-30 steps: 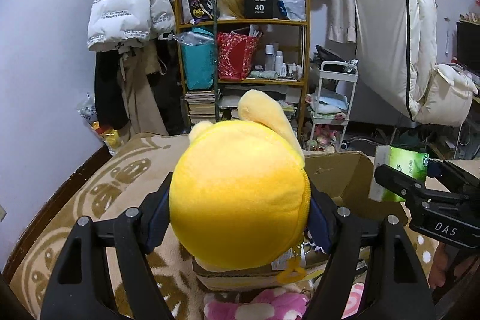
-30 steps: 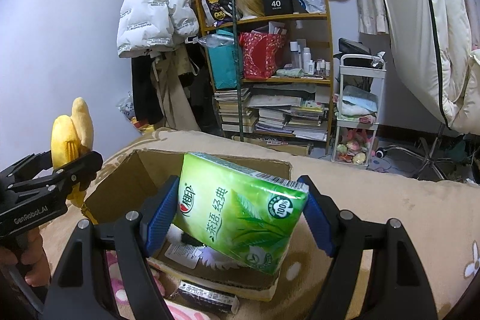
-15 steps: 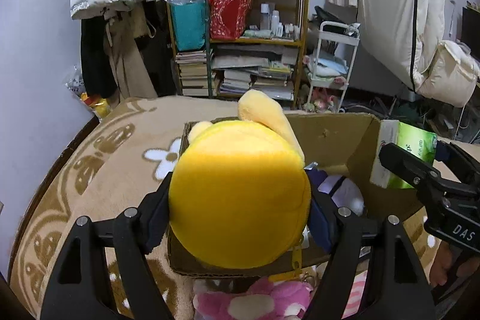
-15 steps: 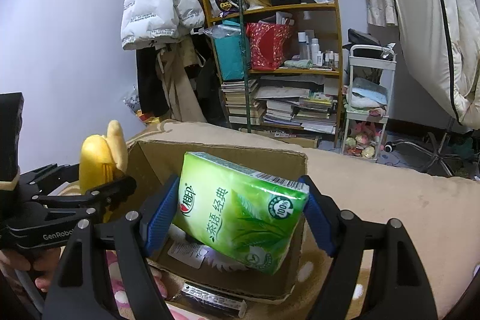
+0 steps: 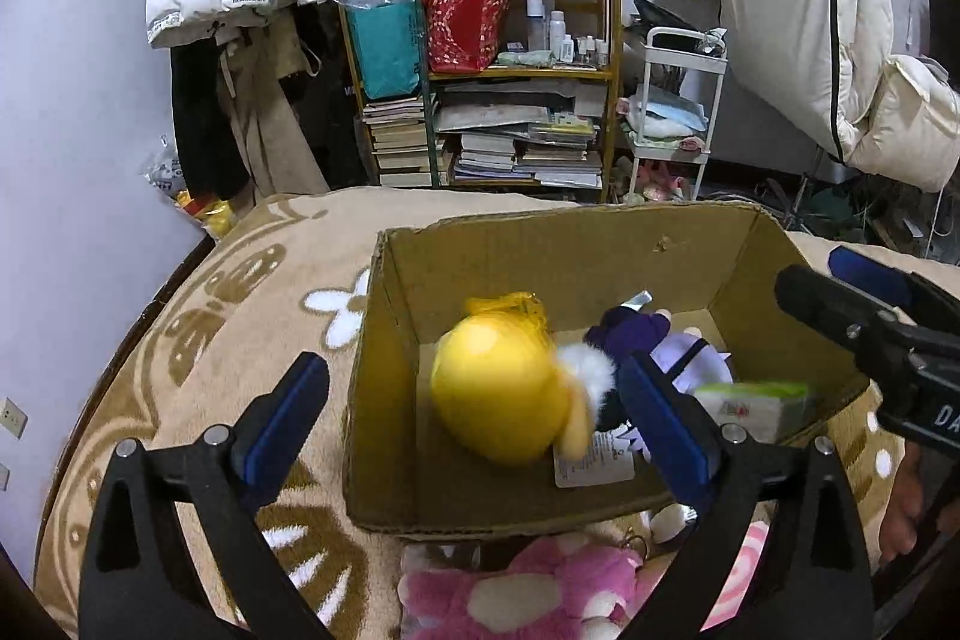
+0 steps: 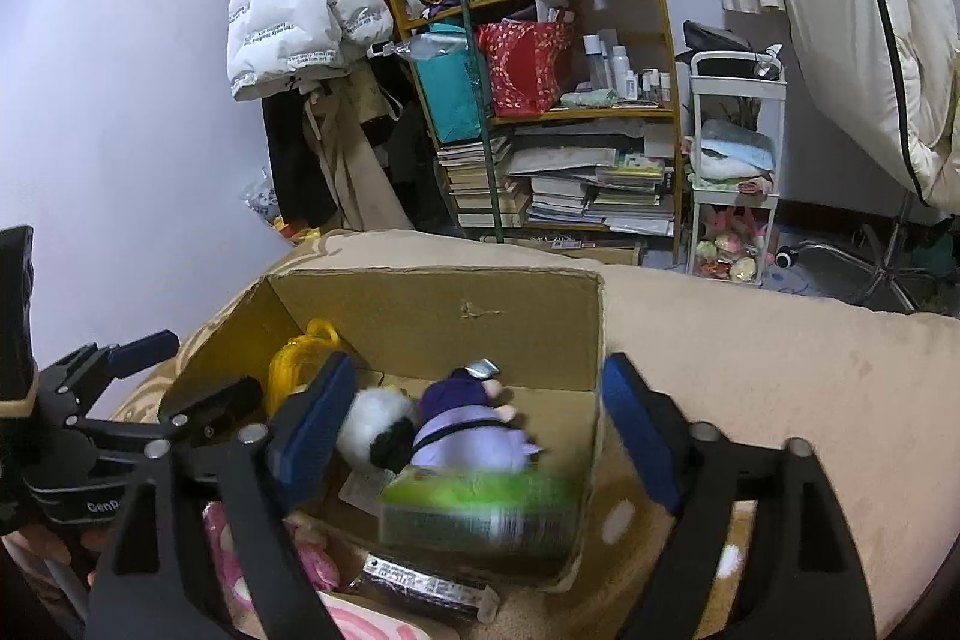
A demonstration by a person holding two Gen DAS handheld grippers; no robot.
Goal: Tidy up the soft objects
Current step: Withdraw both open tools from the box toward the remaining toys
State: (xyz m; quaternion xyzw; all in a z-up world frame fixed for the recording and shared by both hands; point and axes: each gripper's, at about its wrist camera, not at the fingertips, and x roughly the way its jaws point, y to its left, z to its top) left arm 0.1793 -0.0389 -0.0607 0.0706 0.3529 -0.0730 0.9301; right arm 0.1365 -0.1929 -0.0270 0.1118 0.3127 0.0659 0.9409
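Tissue pack (image 6: 480, 511) lying flat, long axis across box (image 6: 444, 304)

A beige flower-patterned blanket (image 5: 252, 292) is covering the lower frame, carrying an open cardboard box (image 5: 540, 244) at centre and a pink plush (image 5: 528, 592) lying at the bottom edge.

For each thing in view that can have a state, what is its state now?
cardboard box: open at top, flaps upright.
yellow plush: released, inside the box, blurred.
green tissue pack: released, inside the box, blurred.
left gripper: jaws just opened, holding nothing.
right gripper: jaws just opened, holding nothing.
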